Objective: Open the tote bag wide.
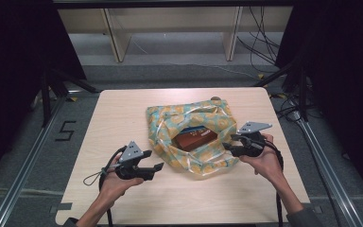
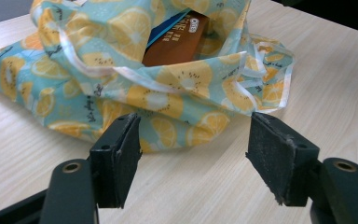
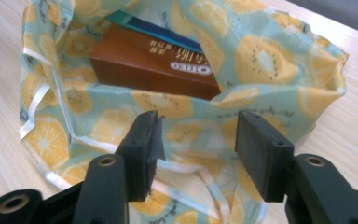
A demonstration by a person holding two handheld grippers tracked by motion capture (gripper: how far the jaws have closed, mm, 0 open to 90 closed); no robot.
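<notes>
My left gripper (image 1: 157,166): jaws wide apart, empty, just beside fruit-print bag (image 1: 170,118) w/ brown box (image 1: 194,139) inside. My right gripper (image 1: 228,147): jaws parted, empty, at bag's edge.

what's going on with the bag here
A person holds a claw in each hand over a wooden table. A fruit-print bag lies on it with its mouth open, and a brown box sits inside on top of a blue box. The left claw is open, just short of the bag's near corner. The right claw is also open, its jaws at the bag's rim on the other side. Neither grips anything yet.
</notes>
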